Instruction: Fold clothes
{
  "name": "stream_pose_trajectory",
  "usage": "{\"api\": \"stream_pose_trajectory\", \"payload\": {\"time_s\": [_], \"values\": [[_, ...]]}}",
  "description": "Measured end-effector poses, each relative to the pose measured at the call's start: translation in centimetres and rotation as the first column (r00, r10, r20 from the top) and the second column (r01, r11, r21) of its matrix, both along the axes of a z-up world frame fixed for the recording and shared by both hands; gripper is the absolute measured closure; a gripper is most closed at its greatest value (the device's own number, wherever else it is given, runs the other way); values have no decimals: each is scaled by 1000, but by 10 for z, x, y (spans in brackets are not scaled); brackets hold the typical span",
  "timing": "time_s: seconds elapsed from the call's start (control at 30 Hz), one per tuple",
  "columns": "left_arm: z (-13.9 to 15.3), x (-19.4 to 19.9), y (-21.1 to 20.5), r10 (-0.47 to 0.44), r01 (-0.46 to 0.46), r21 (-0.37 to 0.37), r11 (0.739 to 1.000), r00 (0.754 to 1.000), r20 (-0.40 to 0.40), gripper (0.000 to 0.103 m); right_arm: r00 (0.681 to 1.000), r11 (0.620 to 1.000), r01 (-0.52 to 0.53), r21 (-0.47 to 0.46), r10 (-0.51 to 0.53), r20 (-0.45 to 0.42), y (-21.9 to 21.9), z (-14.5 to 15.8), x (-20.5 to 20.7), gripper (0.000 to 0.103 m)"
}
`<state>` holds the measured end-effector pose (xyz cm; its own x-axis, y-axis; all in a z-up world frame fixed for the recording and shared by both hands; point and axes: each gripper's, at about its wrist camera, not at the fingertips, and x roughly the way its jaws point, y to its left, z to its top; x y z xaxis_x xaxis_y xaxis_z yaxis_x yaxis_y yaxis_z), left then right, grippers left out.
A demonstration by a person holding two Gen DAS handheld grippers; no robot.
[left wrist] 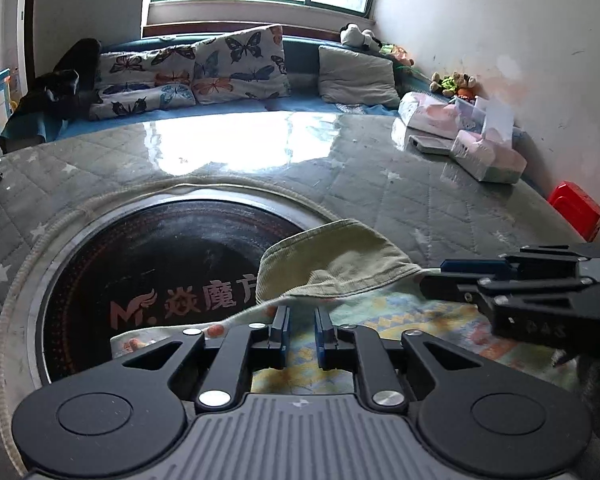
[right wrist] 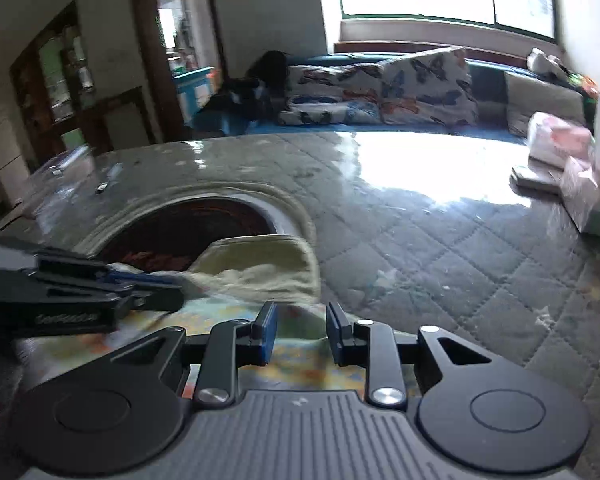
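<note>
**Quilted tabletop, garment at my tongs**

Grey quilted tabletop under glossy plastic carries a round black cooktop. My left tongs stand narrowly parted over the patterned garment, just short of its olive ribbed hem. My right tongs are parted too, fabric rising between them. That hem overlaps the cooktop's rim, running across both views.

- home, living rm
- window bench w/ butterfly cushions, plush toys
- quilted table cover, built-in cooktop
- tissue packs
- doorway to next rm
</note>
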<state>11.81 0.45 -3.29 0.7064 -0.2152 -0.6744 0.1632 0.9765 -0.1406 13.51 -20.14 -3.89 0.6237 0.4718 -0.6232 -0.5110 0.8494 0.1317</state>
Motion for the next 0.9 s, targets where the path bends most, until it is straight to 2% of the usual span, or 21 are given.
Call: {"api": "stream_pose_trajectory", "payload": {"time_s": [0.27,0.5,0.6,0.9], "values": [[13,-54,-10,-75,75,9,997,996,49,84,988,989,-138,-45,141,71,10,12,-61,76],[4,-99,-22,-114,112,26,993,991,67,84,975,979,-176,-106,189,120,18,0,-98,77],[-2,-104,-21,-96,95,28,995,993,68,77,968,972,-191,-133,210,140,22,-5,-114,76],[-2,-111,-2,-24,26,-27,999,997,71,72,988,992,-104,-77,112,108,-15,-12,-118,75]]}}
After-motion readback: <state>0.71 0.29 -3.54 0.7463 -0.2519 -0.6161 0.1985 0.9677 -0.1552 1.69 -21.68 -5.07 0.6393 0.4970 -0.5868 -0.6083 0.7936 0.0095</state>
